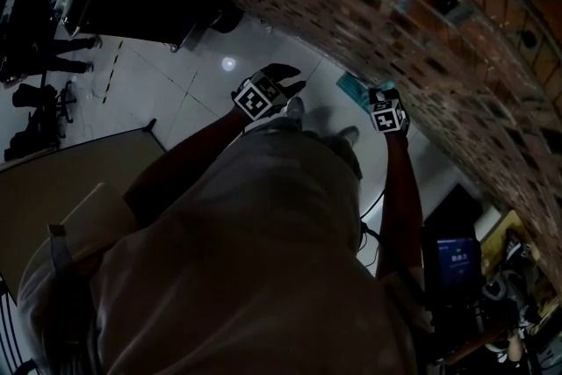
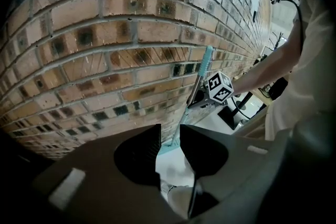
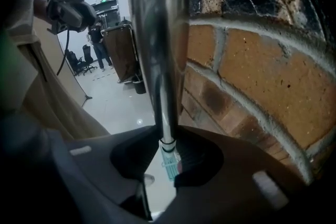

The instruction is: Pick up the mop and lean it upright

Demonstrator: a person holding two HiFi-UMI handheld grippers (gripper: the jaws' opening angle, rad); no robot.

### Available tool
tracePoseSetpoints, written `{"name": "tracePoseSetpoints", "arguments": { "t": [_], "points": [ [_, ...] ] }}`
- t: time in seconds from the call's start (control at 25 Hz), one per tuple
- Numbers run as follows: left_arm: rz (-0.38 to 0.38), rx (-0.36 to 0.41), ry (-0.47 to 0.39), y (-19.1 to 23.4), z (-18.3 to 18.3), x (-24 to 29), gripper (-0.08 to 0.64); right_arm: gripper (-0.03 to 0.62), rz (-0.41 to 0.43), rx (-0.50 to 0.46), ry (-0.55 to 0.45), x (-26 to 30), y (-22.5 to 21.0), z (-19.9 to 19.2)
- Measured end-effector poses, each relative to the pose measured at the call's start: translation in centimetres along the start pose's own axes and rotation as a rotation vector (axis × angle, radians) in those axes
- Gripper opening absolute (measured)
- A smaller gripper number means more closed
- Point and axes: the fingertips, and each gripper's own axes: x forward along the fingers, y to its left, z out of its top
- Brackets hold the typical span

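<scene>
Pinching the mop's shiny metal pole, the right tool has its jaws pressed onto the shaft just above the collar where the pole meets the teal mop head. The pole runs up from between the jaws, close alongside the brick wall on the tool's right. The mop head sits straight ahead of and below the tool tips, low by the pale floor at the foot of the wall.

The left tool hangs to the side with its jaws spread and nothing between them. Through the gap, well ahead of it, show the mop head and the slanting pole.

The pole looks stiff, smooth and probably slippery, so a pinch on it may let it twist or slide. The mop seems light, yet long, so it would likely swing about a single grip. The head may pivot at its joint. A second hold higher on the shaft by the free left tool would likely steady it while the top is eased against the bricks.
</scene>
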Motion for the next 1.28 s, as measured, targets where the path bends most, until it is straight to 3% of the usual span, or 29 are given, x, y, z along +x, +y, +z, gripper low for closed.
{"name": "tracePoseSetpoints", "arguments": {
  "t": [0.44, 0.64, 1.0, 1.12, 1.28],
  "points": [
    [0.005, -0.013, 0.009, -0.2, -0.5, -0.1, 0.132, 0.103, 0.033, -0.095, -0.011, 0.4, 0.5, 1.3],
    [0.006, -0.011, 0.009, -0.1, -0.4, 0.0, 0.132, 0.103, 0.015, -0.058, -0.001, 0.3, -0.1, 1.0],
    [0.007, -0.005, 0.015, -0.1, -0.4, 0.1, 0.132, 0.107, -0.087, 0.191, 0.028, 0.5, -3.3, 0.3],
    [0.008, -0.004, 0.014, -0.2, -0.5, -0.1, 0.132, 0.169, -0.121, 0.287, 0.045, 0.5, -4.2, -0.1],
    [0.003, -0.007, 0.016, -0.4, -0.7, -0.2, 0.132, 0.191, -0.154, 0.310, 0.049, 0.1, -4.5, -0.1]
  ]
}}
